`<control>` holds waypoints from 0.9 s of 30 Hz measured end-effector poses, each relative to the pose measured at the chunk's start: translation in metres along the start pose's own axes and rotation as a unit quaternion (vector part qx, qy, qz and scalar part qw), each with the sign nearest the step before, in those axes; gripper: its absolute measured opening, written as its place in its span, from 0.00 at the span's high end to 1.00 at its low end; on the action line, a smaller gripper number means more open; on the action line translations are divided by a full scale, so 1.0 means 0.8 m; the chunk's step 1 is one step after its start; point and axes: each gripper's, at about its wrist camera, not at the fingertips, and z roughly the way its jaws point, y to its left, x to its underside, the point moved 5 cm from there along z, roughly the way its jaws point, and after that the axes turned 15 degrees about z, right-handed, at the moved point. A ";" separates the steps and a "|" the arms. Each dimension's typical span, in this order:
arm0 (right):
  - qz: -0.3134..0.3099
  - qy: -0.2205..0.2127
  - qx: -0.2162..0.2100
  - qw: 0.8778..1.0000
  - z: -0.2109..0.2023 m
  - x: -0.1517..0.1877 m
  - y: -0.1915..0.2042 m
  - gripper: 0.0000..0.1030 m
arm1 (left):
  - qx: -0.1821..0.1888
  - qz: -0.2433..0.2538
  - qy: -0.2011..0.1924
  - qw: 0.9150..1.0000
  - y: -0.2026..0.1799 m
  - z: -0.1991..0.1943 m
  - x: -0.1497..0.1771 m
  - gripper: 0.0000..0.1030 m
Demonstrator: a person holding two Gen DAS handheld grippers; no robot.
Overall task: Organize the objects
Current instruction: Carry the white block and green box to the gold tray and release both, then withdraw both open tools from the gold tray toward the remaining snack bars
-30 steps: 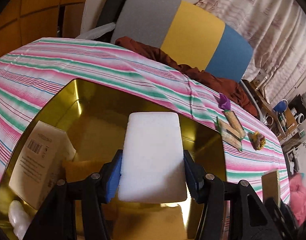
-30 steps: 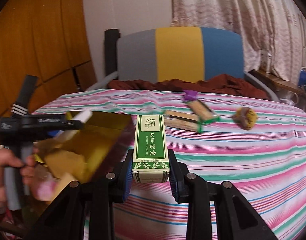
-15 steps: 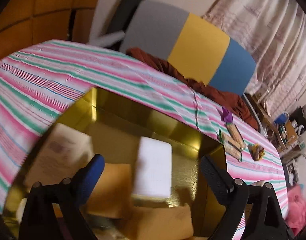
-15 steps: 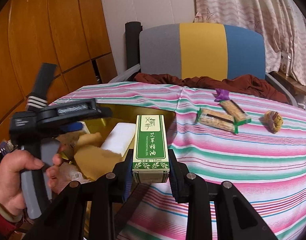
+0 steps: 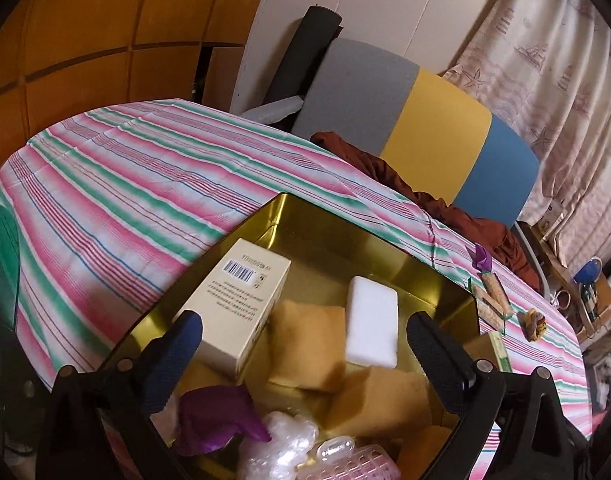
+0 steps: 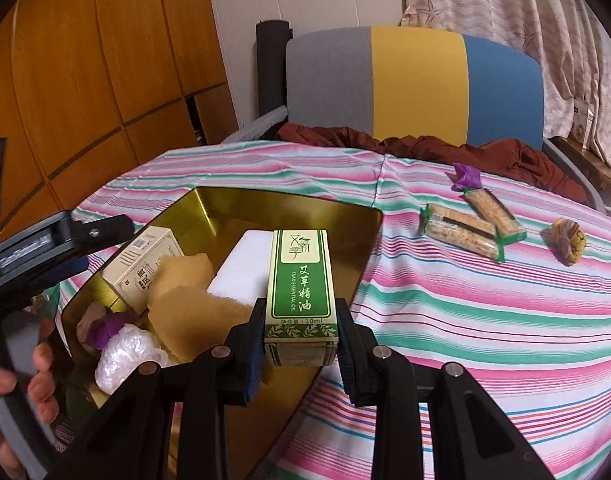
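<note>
Across the whole lower field I see the striped tablecloth (image 6: 485, 312) in pink, green and white, with a grey, yellow and blue chair back (image 6: 417, 84) behind it and a rust-brown cloth (image 6: 425, 148) bunched at the far edge. On the cloth sits the gold tin (image 5: 305, 220), an open, shiny tray with angled corners. Inside it I make out a cream carton (image 5: 241, 300) with a barcode lying along the left wall, tan sponge pieces (image 5: 309, 344) in the middle, and a white block (image 5: 372, 326) lying flat near the right wall, touching the tan pieces. My left gripper (image 5: 305, 344) hangs over the tin with its jaws spread wide and nothing between them. My right gripper (image 6: 301, 344) is clamped on the green oil box (image 6: 301, 280), held upright above the tin's near right edge. Beyond the tin, well apart from it, lie two wrapped snack bars (image 6: 469, 228), with a purple wrapper (image 6: 467, 176) just behind them and a small yellowish sweet (image 6: 569, 240) to their right.
</note>
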 end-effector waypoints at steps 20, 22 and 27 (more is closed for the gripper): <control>0.034 -0.024 0.007 0.999 -0.012 -0.009 -0.006 0.58 | 0.006 -0.013 0.008 1.000 -0.002 -0.006 0.017 0.00; 0.047 -0.028 0.010 0.998 -0.018 -0.012 -0.017 0.58 | 0.012 -0.013 0.012 1.000 -0.008 -0.006 0.018 0.00; 0.074 -0.028 0.025 0.997 -0.022 -0.013 -0.048 0.58 | 0.026 0.001 0.020 0.999 -0.034 -0.004 0.024 0.00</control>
